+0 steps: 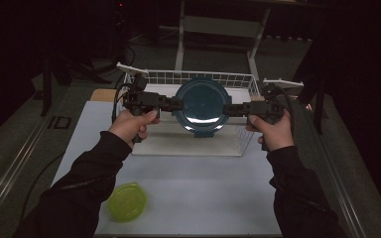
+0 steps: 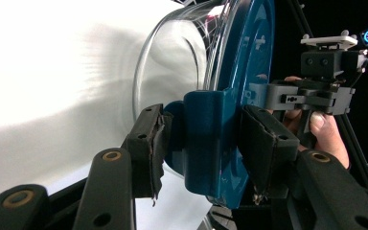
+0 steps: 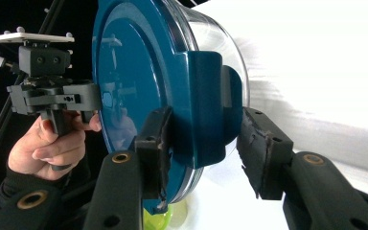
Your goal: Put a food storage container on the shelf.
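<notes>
Lidded bowl (image 1: 202, 105) — between both claws

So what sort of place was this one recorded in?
Probably a lab or studio set up for recording, not a home kitchen: a white table in a dark room, a metal frame stand behind it, and a person working with a hand-held gripper in each hand.

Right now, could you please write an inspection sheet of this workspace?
Surface: white table top, dimly lit.
Job's things: round clear container with blue clip lid, lifted between both grippers over the white wire rack.
Clutter: yellow-green round lid near the front edge.
Grippers: left gripper and right gripper each clamp a side latch.
Cables: black cable loops by the left hand.
Surroundings: dark room, metal frame behind.
</notes>
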`<state>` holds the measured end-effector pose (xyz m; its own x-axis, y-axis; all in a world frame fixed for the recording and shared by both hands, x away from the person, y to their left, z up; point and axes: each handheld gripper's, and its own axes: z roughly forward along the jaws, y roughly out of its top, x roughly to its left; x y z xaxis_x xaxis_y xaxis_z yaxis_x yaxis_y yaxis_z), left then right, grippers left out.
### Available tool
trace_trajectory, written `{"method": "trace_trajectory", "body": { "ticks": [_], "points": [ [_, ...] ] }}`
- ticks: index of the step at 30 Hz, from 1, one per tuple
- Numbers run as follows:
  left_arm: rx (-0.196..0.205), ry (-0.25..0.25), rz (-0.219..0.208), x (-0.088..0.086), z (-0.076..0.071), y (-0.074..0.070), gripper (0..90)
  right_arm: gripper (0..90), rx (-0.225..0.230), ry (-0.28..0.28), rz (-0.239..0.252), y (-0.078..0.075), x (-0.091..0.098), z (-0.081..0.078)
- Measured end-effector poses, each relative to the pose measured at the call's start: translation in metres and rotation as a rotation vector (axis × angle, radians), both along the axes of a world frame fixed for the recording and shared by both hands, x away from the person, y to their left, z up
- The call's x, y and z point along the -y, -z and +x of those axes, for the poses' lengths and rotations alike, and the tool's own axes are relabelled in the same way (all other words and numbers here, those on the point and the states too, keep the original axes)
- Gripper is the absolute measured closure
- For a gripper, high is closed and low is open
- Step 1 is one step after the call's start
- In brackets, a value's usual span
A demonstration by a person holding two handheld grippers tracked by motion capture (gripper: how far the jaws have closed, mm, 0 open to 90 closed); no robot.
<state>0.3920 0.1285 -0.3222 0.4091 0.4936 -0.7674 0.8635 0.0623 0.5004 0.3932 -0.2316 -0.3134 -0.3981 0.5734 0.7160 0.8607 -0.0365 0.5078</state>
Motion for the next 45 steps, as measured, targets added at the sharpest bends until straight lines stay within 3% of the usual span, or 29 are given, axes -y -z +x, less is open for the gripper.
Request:
{"method": "trace_trajectory", "body": {
  "ticks": [9, 15, 28, 33, 36, 45],
  "points": [
    [-0.001, -0.016, -0.023, -0.003, 0.015, 0.002, 50.9, 55.2, -0.009, 0.024, -0.008, -0.001, -0.006, 0.013],
    [-0.033, -0.017, -0.079, -0.008, 0.026, 0.009, 50.5, 53.7, -0.026, 0.036, -0.018, -0.003, -0.009, 0.015],
    [-0.083, -0.051, -0.121, -0.008, 0.037, 0.02, 47.4, 49.8, -0.1, 0.068, 0.039, 0.006, -0.007, 0.029],
    [-0.093, -0.066, -0.127, -0.007, 0.039, 0.024, 44.0, 46.2, -0.122, 0.073, 0.057, 0.011, -0.008, 0.036],
    [-0.092, -0.064, -0.108, -0.006, 0.039, 0.021, 43.4, 46.0, -0.13, 0.065, 0.067, 0.012, -0.007, 0.038],
    [-0.067, -0.079, -0.06, -0.002, 0.037, 0.016, 41.3, 41.4, -0.105, 0.026, -0.005, 0.006, -0.009, 0.036]
  ]
}}
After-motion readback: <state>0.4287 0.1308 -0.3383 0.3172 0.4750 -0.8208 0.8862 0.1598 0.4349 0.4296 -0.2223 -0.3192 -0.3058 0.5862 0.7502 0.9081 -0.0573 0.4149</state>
